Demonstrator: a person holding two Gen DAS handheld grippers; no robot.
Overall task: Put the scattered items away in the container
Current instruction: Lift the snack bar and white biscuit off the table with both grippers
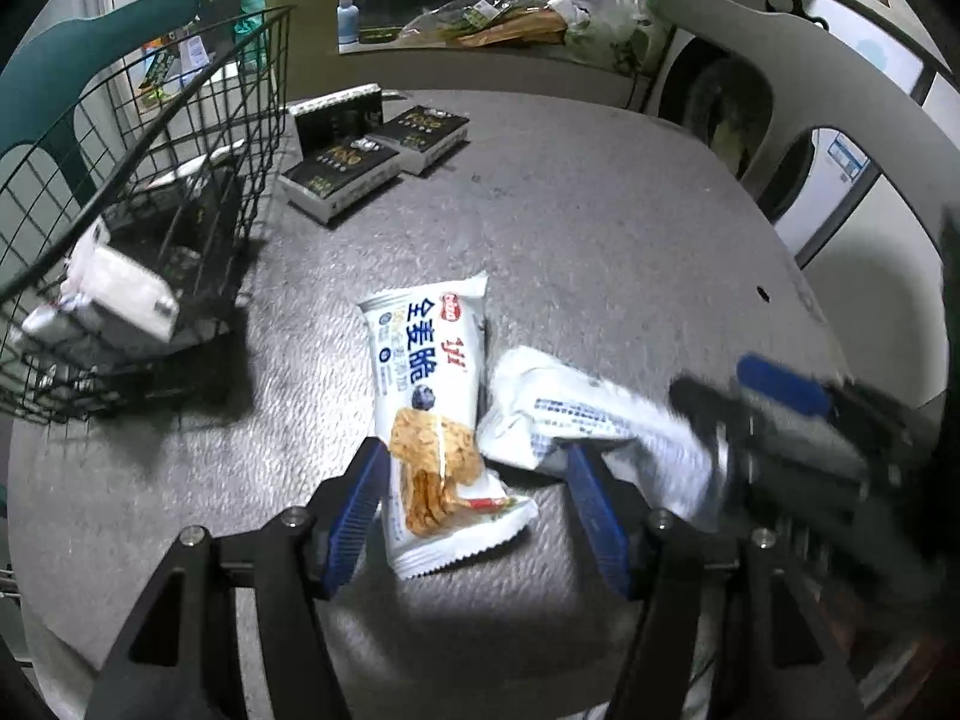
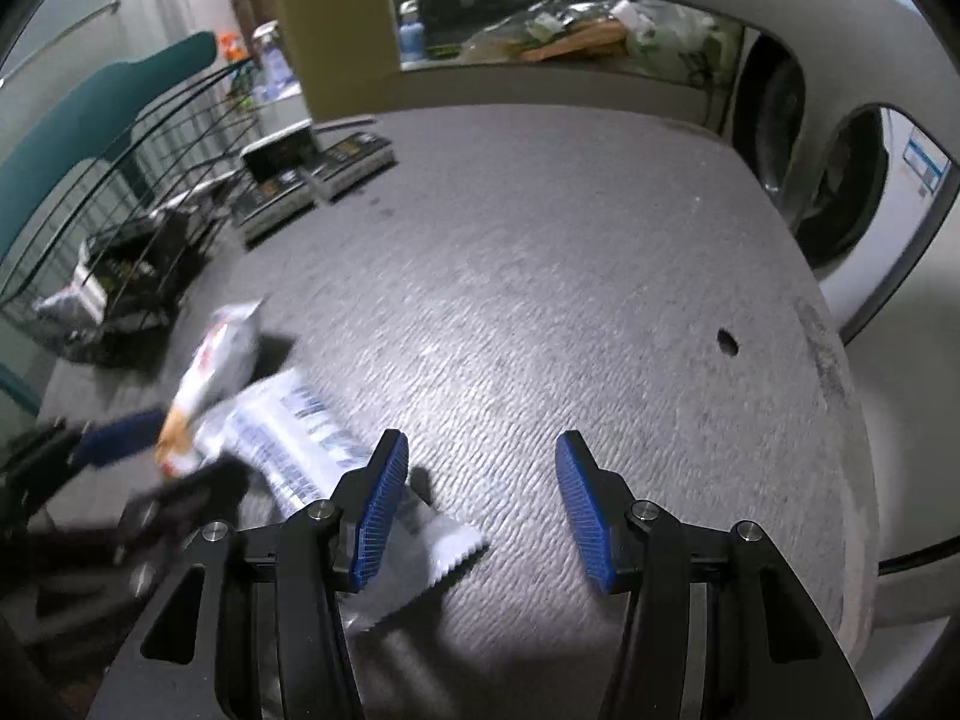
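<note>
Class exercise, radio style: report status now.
Left gripper open, straddling biscuit packet. Right gripper open, holding nothing. Second packet lies alongside. Wire basket unobstructed.

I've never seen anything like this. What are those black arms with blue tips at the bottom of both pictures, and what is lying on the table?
Each picture comes from a camera on a hand-held claw, looking forward along its two blue-padded fingers. No robot: a person holds one in each hand. The left claw is open around a white snack packet showing a cracker. The right claw is open, holding nothing; a second white packet lies beside its left finger. Both packets rest on the grey table. Farther back lie three dark boxes, and to the left stands a black wire basket already holding some items.
</note>
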